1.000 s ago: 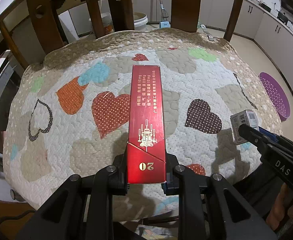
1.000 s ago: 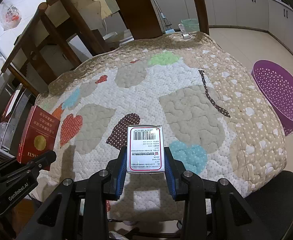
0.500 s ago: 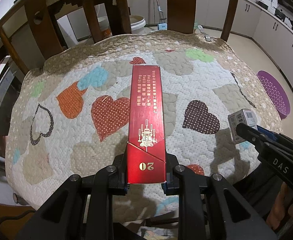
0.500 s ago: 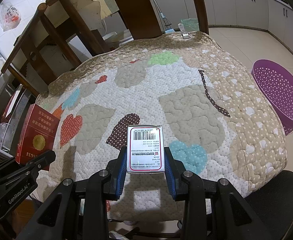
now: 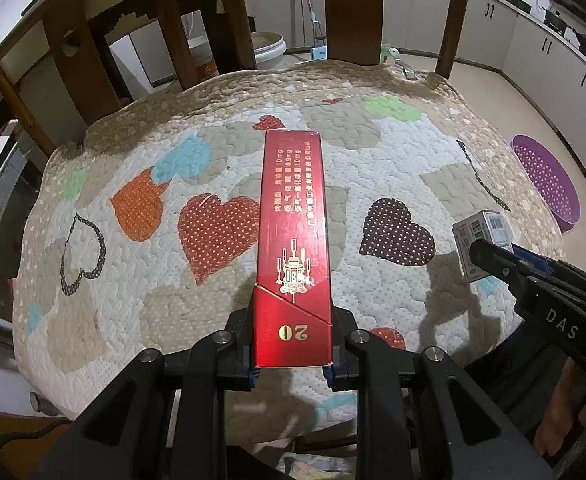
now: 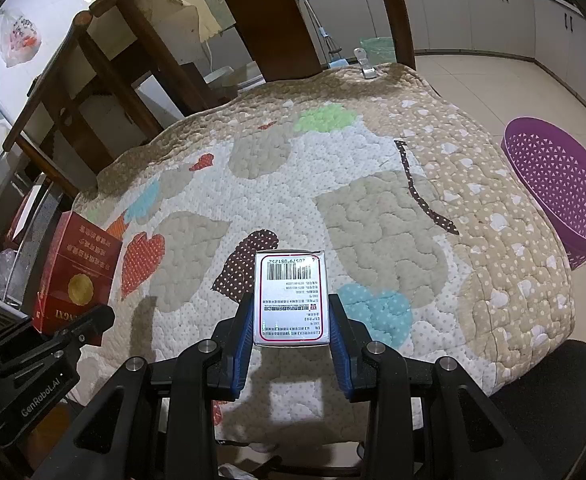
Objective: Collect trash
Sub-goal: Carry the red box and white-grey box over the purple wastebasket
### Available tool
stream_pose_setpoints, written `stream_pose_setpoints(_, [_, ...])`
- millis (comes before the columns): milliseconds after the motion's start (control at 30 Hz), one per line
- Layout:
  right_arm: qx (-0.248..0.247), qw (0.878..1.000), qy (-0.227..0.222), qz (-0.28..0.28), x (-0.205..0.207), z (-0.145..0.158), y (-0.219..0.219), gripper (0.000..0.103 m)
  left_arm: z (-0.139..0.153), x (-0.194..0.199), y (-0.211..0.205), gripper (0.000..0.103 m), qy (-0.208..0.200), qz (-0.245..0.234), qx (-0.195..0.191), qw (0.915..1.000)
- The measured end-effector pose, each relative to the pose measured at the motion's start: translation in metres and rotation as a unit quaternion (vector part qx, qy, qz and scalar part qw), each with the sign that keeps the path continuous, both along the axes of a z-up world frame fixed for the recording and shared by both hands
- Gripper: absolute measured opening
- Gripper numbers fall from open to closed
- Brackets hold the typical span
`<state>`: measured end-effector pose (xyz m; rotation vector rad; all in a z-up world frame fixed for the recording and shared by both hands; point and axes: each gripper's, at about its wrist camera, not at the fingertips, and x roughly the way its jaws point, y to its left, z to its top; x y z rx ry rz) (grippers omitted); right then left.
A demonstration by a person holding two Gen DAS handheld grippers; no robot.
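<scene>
Both cams sit right behind their own fingers, looking forward and steeply down at the quilt from close up. The left one has the red box running straight up the middle of its view, chairs behind, and the right gripper with its white box poking in at the right edge. The right one is aimed the same way from a bit further right: its left edge catches the left gripper, and the purple basket on the floor looks bigger. Shared: quilt, basket, chair backs, both boxes.
</scene>
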<state>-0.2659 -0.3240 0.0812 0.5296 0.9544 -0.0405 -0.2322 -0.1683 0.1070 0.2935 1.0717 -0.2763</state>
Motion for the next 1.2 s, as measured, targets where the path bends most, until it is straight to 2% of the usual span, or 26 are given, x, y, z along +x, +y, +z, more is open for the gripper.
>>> stream_pose_setpoints(767, [0.03,0.999,-0.016,-0.029,-0.009,-0.003,-0.017,0.037,-0.003,-0.003,-0.013,0.022,-0.004,-0.021,0.028,0.9994])
stream_pose_setpoints(967, [0.042,0.998,-0.023,-0.042,-0.015,-0.005,-0.028,0.037,0.0,-0.003,-0.028,0.022,-0.014,-0.041,0.04,0.9983])
stream_pose_setpoints(1200, [0.031,0.997,-0.046,-0.062,-0.027,0.0,-0.044,0.037,0.0,-0.002,-0.055,0.022,-0.015,-0.074,0.056,0.9956])
